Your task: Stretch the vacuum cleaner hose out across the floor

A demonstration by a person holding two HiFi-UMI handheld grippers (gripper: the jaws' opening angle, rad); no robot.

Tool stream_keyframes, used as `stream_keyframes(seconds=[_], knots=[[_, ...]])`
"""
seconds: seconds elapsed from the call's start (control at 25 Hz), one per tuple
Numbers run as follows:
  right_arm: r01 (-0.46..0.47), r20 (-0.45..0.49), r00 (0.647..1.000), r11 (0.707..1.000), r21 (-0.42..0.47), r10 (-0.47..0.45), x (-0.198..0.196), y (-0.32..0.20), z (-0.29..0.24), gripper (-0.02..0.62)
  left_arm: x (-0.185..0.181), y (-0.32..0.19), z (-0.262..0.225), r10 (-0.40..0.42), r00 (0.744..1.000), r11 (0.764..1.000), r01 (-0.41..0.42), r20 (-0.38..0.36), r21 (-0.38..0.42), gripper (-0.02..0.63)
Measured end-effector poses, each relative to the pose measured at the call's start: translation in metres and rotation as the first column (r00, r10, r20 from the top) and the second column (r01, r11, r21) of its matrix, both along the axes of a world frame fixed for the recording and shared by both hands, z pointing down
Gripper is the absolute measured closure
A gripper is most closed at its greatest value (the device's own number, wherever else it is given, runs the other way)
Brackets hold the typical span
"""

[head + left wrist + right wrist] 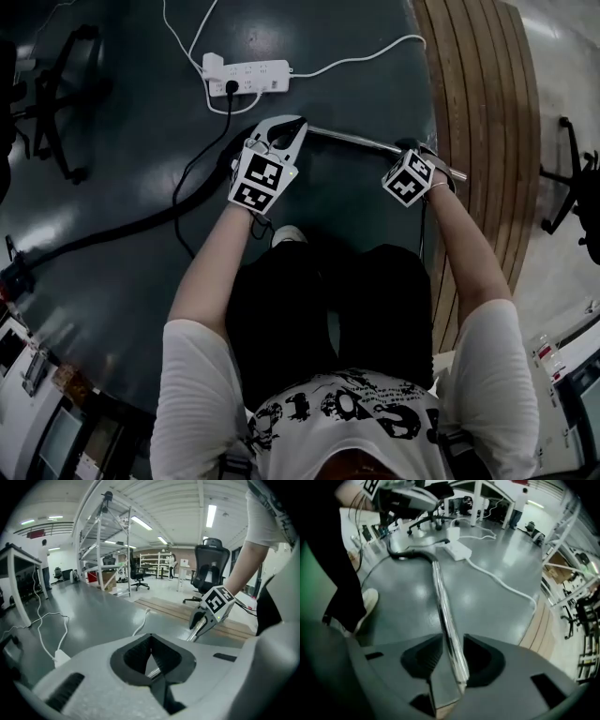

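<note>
The vacuum's chrome tube [375,142] lies across the dark floor in front of me, and its black hose [112,232] trails off to the left. My left gripper [281,133] sits at the tube's hose end; its jaws are shut around the tube [153,670]. My right gripper [419,155] points steeply down over the tube's other end. In the right gripper view the tube [443,602] runs between the spread jaws of that gripper [452,641], with a gap on each side. From there the hose [405,554] curves away at the far end.
A white power strip [246,75] with a white cable [366,56] lies just beyond the tube. A wooden strip [478,94] borders the floor on the right. Office chairs stand at the left [56,103] and right [572,178]. My shoe [365,604] is close to the tube.
</note>
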State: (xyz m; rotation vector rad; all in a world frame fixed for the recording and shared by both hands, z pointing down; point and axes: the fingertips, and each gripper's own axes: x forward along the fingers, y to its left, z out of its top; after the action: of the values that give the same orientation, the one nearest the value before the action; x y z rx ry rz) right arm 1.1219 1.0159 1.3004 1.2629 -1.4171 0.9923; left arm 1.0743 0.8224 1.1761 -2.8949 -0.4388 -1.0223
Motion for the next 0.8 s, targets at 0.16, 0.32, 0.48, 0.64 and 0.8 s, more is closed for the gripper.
stream_keyframes(seconds=[0.16, 0.32, 0.48, 0.64, 0.8], knots=[[-0.236, 0.038, 0.972, 0.946, 0.224, 0.234, 0.018, -0.026, -0.134, 0.591, -0.007, -0.012, -0.103, -0.114, 0.992, 0.992, 0.112, -0.053, -0.052, 0.601], [-0.383, 0.151, 0.924, 0.84, 0.384, 0.351, 0.015, -0.049, -0.294, 0.592, -0.025, -0.037, -0.249, -0.285, 0.948, 0.957, 0.272, -0.142, -0.104, 0.601], [-0.345, 0.185, 0.938, 0.786, 0.513, 0.292, -0.001, -0.094, -0.466, 0.592, -0.049, -0.069, -0.406, -0.454, 0.858, 0.889, 0.416, -0.239, -0.194, 0.601], [-0.344, 0.28, 0.936, 0.726, 0.595, 0.215, -0.039, -0.137, -0.625, 0.592, -0.088, -0.086, -0.545, -0.52, 0.804, 0.854, 0.485, -0.289, -0.189, 0.601], [-0.306, 0.266, 0.95, 0.663, 0.684, 0.164, -0.074, -0.19, -0.752, 0.592, -0.139, -0.111, -0.653, -0.574, 0.747, 0.819, 0.534, -0.335, -0.212, 0.601]])
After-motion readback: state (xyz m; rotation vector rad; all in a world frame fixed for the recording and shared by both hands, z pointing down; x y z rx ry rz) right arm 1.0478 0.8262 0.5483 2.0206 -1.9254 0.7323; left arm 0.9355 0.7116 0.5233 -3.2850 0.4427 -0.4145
